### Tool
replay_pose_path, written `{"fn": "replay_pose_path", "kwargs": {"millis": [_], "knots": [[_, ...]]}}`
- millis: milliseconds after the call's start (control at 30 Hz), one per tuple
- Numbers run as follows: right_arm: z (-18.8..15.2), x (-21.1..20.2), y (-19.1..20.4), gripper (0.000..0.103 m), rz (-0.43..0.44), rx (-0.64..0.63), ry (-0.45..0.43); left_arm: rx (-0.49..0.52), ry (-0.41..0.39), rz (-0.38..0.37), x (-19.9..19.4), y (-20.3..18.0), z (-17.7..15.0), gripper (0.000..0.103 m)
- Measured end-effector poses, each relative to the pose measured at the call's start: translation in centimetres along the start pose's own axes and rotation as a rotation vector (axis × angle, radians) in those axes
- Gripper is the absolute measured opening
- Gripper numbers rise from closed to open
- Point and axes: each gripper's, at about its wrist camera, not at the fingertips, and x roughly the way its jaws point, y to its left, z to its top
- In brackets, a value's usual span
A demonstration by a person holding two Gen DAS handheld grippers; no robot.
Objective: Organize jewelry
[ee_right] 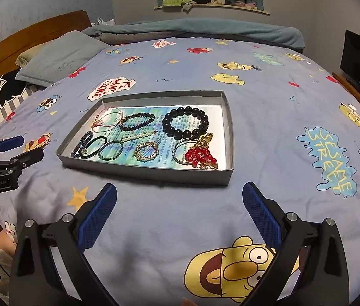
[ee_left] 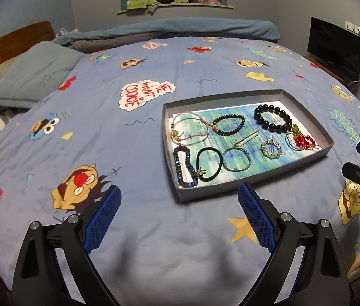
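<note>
Jewelry lies ahead of both tools in a shallow grey tray (ee_right: 152,172) on the bed. Left tool (ee_left: 180,204) and right tool (ee_right: 180,199) hover with fingers spread, empty, just short of the tray's near wall. The red bead cluster (ee_right: 200,156) sits nearest the right tool; the blue beaded bracelet (ee_left: 183,164) sits nearest the left.

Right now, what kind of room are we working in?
Most likely a bedroom: the jewelry tray sits on a bed with a Sesame Street duvet, a pillow lies against a wooden headboard, and a small TV stands nearby.
</note>
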Motion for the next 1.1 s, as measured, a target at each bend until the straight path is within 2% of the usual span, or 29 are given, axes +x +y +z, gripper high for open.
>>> {"fn": "replay_pose_path", "kwargs": {"millis": [1100], "knots": [[-0.20, -0.03, -0.11, 0.097, 0.001, 0.004, 0.004, 0.003, -0.003, 0.004, 0.11, -0.17, -0.05, 0.092]]}}
